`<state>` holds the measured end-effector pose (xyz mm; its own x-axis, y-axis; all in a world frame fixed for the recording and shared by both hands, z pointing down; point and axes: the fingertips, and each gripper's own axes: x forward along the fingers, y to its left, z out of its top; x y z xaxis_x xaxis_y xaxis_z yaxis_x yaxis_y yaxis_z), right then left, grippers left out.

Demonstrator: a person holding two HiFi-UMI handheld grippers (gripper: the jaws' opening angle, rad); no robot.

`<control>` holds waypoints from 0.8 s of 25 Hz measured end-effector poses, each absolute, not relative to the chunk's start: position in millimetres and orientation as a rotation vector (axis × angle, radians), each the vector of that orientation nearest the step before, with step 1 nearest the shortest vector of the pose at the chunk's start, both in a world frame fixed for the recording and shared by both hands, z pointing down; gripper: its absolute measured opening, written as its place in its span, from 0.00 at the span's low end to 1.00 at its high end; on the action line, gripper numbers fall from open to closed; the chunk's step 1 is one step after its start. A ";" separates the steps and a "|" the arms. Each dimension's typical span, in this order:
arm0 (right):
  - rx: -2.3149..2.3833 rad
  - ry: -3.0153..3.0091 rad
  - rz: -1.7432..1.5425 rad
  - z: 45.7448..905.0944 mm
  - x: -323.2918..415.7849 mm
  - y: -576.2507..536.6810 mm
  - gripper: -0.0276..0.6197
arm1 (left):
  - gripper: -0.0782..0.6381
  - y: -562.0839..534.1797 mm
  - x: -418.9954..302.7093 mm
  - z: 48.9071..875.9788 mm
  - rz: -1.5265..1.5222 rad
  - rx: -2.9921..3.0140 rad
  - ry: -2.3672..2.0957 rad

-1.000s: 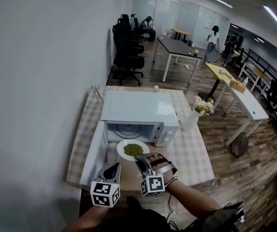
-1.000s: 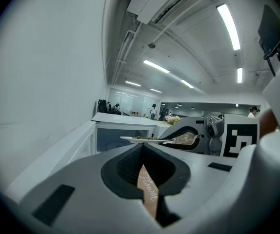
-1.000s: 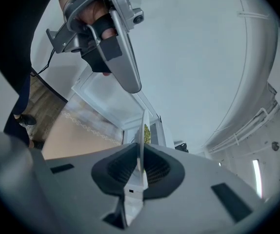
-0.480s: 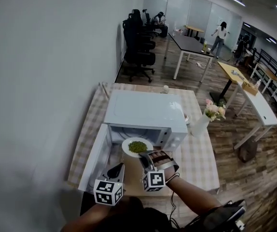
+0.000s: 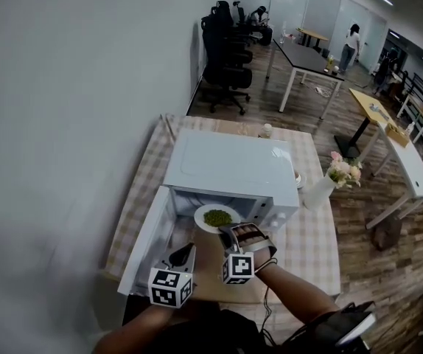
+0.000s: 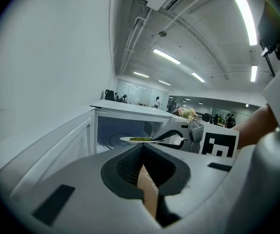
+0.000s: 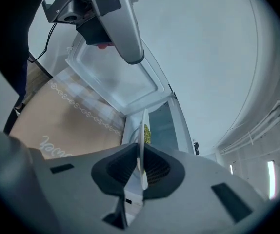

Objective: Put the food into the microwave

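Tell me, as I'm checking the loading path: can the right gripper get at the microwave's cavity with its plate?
Probably yes: the door of the microwave stands swung open leftward, the right gripper holds the plate at the opening, and nothing shows in between.

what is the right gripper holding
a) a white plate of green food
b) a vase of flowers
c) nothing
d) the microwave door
a: the right gripper has its jaws shut on the rim of the white plate carrying green food, in front of the open microwave.
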<state>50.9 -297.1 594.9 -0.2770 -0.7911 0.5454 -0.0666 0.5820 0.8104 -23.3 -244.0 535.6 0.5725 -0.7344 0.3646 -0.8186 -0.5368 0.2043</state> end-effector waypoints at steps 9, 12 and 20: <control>0.671 -1.710 -0.820 627.8 55.8 -324.8 0.09 | 0.12 -272.2 -20.1 566.5 0.386 2.382 -1.296; 0.660 -1.713 -0.813 639.2 55.7 -331.6 0.09 | 0.12 -278.2 -18.4 574.0 0.398 2.360 -1.297; 0.654 -1.710 -0.786 663.7 63.0 -355.0 0.09 | 0.12 -295.3 -5.4 594.7 0.461 2.331 -1.275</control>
